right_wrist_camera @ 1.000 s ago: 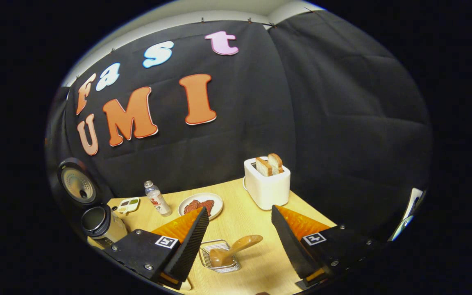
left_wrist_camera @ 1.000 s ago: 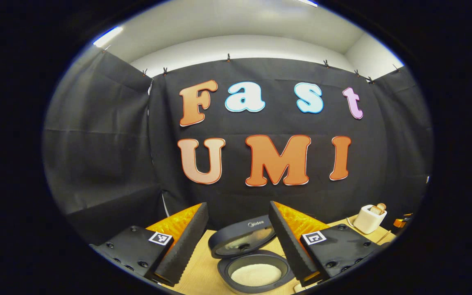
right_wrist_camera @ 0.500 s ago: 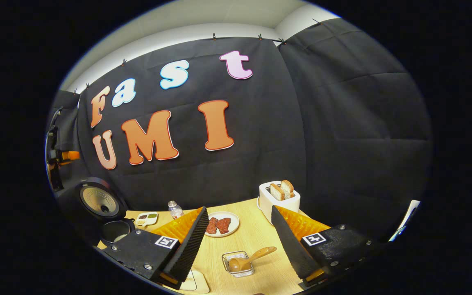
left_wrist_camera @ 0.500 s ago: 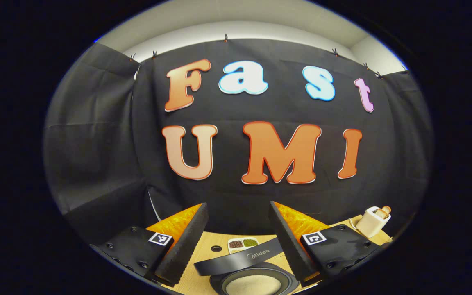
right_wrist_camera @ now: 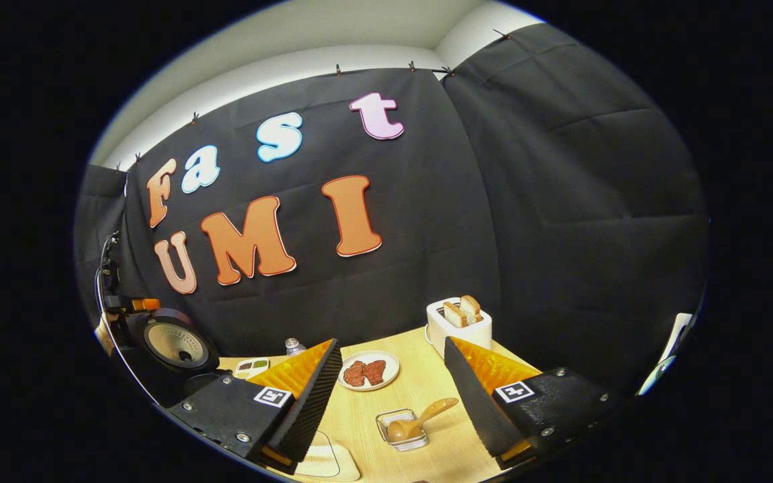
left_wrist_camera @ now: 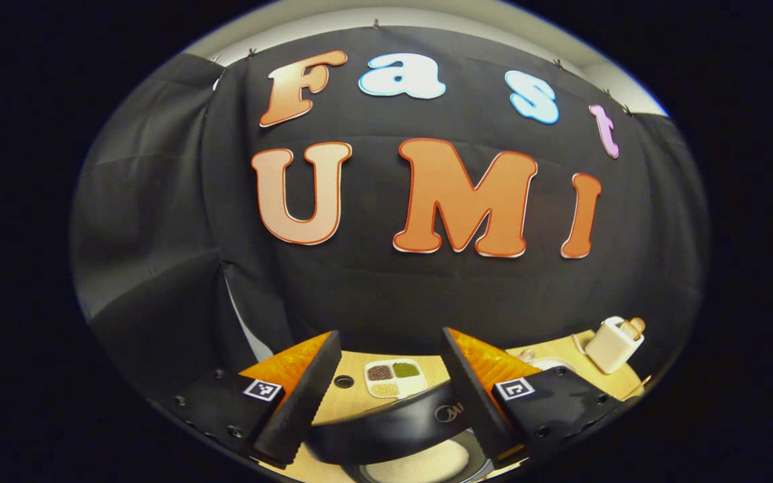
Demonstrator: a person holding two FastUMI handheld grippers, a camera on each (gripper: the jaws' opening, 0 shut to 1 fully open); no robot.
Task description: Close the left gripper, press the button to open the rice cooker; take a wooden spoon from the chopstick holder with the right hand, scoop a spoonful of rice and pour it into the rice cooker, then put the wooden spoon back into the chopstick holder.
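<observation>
Fingers of the left gripper (left_wrist_camera: 386, 386) stand wide apart, grasping nothing; between them at six o'clock the rice cooker (left_wrist_camera: 393, 429) sits with its lid raised and white rice inside. The right gripper (right_wrist_camera: 390, 389) is likewise spread and empty. Between its fingers, toward six o'clock, the wooden spoon (right_wrist_camera: 420, 419) rests tilted in the chopstick holder (right_wrist_camera: 401, 431) on the table (right_wrist_camera: 420, 376).

Left gripper (left_wrist_camera: 386, 396) and right gripper (right_wrist_camera: 390, 402) each hang above the table, jaws spread wide, nothing held between their ridged fingers.
</observation>
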